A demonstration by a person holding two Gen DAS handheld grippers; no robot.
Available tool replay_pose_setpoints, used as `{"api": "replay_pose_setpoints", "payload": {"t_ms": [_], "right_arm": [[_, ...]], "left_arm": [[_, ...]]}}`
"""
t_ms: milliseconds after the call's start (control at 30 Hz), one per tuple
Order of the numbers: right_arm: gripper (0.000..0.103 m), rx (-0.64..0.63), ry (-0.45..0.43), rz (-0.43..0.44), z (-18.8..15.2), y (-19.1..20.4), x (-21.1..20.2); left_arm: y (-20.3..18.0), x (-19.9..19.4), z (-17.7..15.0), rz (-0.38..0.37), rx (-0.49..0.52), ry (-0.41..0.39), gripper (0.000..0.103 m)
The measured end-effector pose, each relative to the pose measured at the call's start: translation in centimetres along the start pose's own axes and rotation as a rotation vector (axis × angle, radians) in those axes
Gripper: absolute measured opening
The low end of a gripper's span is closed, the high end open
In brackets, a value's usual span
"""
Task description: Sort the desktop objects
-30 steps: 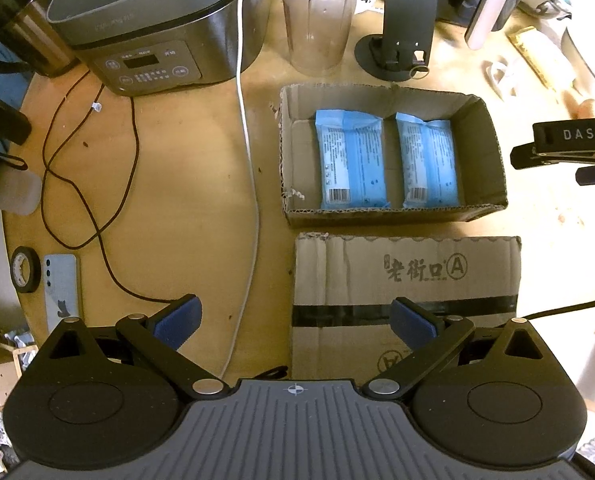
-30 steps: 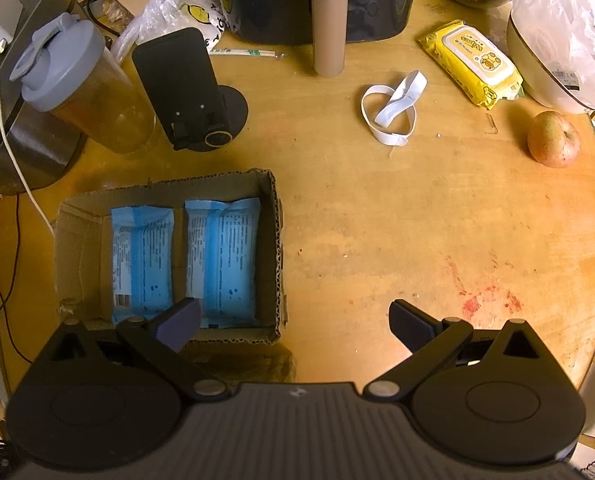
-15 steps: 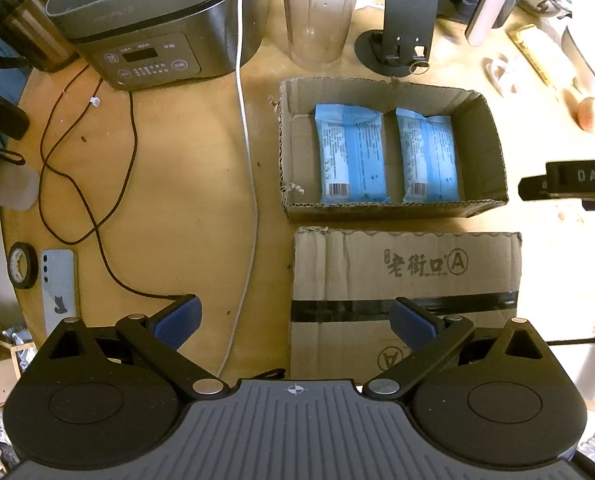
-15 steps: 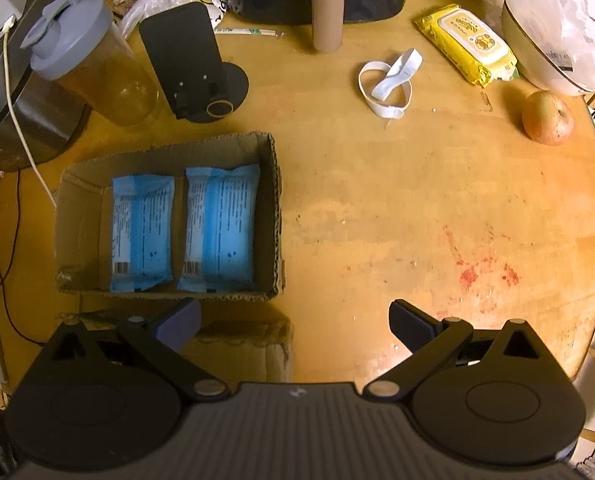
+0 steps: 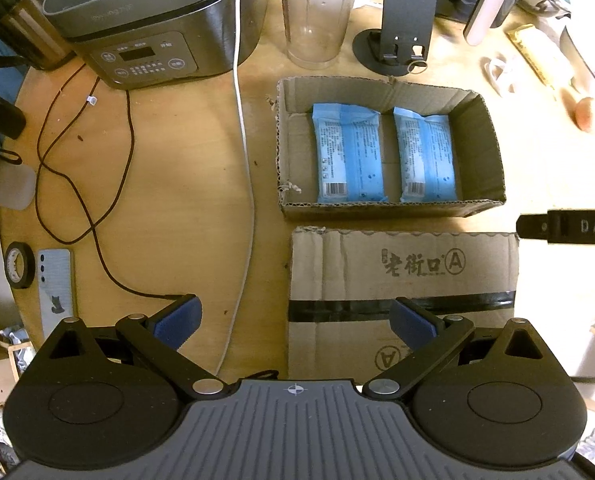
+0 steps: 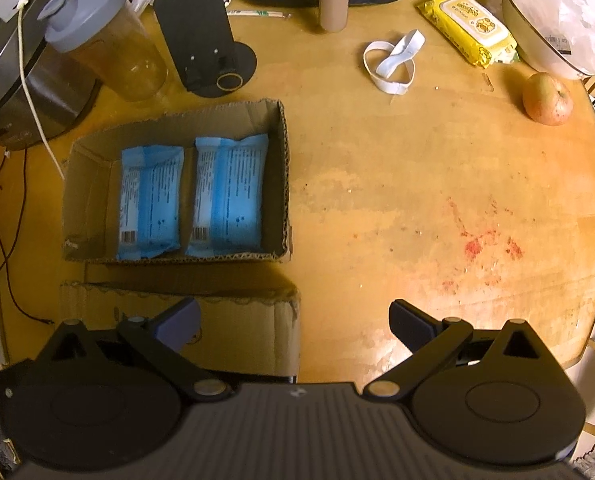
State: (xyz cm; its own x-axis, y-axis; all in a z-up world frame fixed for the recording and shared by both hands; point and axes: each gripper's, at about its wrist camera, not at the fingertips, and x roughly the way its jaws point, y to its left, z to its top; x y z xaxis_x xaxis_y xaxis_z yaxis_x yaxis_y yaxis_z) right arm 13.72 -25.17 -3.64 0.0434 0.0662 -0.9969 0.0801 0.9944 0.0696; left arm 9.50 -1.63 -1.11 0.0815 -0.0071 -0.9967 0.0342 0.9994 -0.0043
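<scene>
Two blue packets [image 5: 347, 153] [image 5: 427, 154] lying side by side in the open cardboard tray [image 5: 485, 148], labels up, barcodes toward the near wall. So that much of the sorting looks done. Room left in the tray to the left of them.

Left gripper [image 5: 293, 318] spread wide and carrying nothing, hanging above the near table edge, one blue pad over bare wood, the other over the flat taped box [image 5: 403, 276] just this side of the tray. Right gripper [image 6: 293, 318] equally wide apart and empty, hovering over the bare stained stretch of table [image 6: 437, 208], tray off to its left.

Plenty apparently left to sort: yellow wipes pack [image 6: 468, 28], white elastic loop [image 6: 391, 64] and apple [image 6: 547, 98] scattered at the far right; phone [image 5: 55, 290] and tape roll [image 5: 17, 264] at the left edge; tangled dark cord [image 5: 85, 200] and white cable [image 5: 243, 128] trailing across the wood. Shaker bottle [image 5: 317, 12], phone stand [image 5: 405, 28] and cooker [image 5: 153, 24] standing at the back, untouched. No way to tell which of these belongs in the tray.

Judging by the layout: early to middle, two items in, nothing in hand.
</scene>
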Motion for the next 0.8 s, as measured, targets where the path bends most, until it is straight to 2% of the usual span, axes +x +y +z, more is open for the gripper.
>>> {"api": "replay_pose_setpoints", "payload": {"t_ms": [800], "right_arm": [[0.103,0.010,0.042,0.011,-3.8,0.0,0.1]], "left_arm": [[-0.1,0.1,-0.1,-0.001,0.000,0.003,0.103]]}}
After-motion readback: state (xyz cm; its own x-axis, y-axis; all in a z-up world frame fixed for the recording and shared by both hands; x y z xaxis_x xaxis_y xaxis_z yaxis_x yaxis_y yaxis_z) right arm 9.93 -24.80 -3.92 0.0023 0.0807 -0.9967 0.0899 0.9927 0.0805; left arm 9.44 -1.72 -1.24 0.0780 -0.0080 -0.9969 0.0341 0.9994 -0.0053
